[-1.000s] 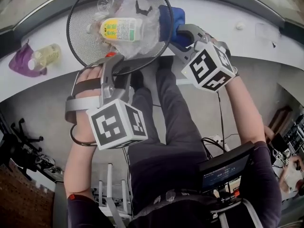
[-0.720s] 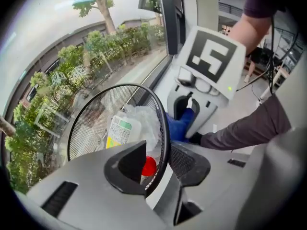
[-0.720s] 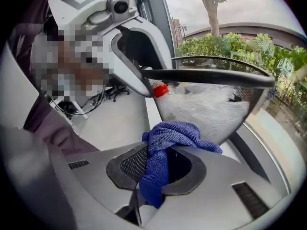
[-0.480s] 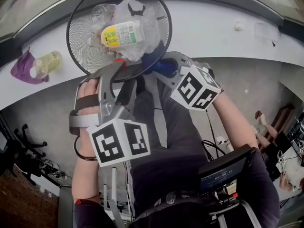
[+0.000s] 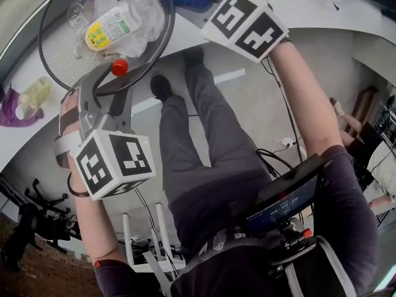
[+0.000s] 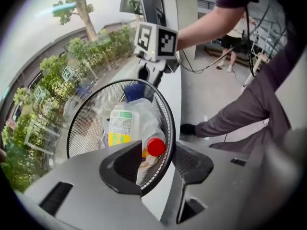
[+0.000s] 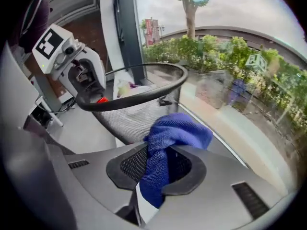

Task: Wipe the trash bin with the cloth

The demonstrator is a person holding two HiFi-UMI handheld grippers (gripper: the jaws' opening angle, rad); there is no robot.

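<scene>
My left gripper [image 6: 162, 166] is opening, its jaws astride the near rim of the trash bin [image 6: 96, 123] at the counter [image 5: 28, 132] edge. My right gripper [image 7: 156, 169] pinches the cloth [image 7: 178, 131] just beside the bin's outer mesh wall, so I judge this hand is the nearer one for wiping.

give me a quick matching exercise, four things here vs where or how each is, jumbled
1 black wire-mesh trash bin
2 blue cloth
3 plastic bottle with yellow label
4 purple crumpled item

a lying inside the bin
b clamped in the right tool
c far left, outside the bin
d holding crumpled plastic rubbish

Pairs: 1-d, 2-b, 3-a, 4-c
</scene>
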